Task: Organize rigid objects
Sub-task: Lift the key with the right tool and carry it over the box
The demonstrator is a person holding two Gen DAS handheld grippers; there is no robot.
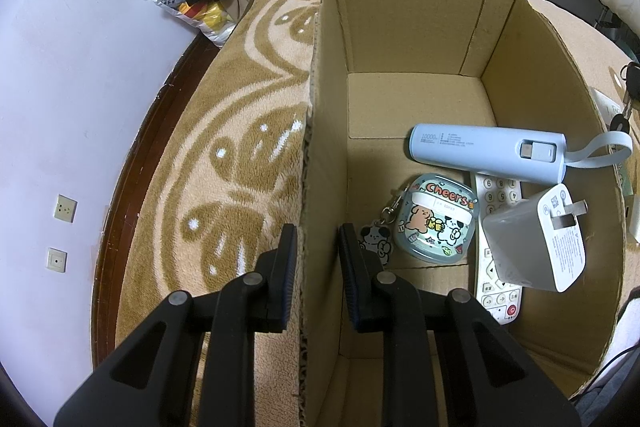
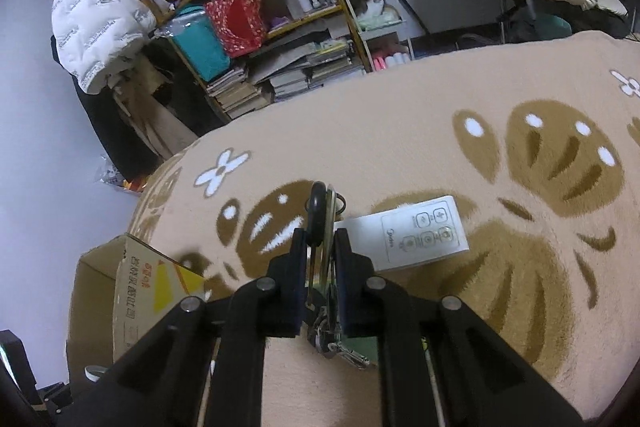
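Note:
My left gripper point(image 1: 318, 239) is shut on the left wall of the cardboard box point(image 1: 316, 131), one finger outside and one inside. In the box lie a light blue power bank point(image 1: 488, 151), a clear sticker-covered earphone case point(image 1: 434, 217) with a dog charm, a white remote control point(image 1: 494, 291) and a white plug charger point(image 1: 538, 247) on top of it. My right gripper point(image 2: 322, 233) is shut on a bunch of keys point(image 2: 320, 215) with a black fob, lifted above the blanket. A small white remote point(image 2: 420, 233) lies on the blanket just right of it.
The box stands on a tan blanket point(image 2: 400, 139) with brown leaf and white flower patterns; its corner point(image 2: 132, 275) shows at the lower left in the right wrist view. Shelves with books and bags point(image 2: 256, 39) and hanging coats stand behind. A pale wall point(image 1: 60, 107) is left.

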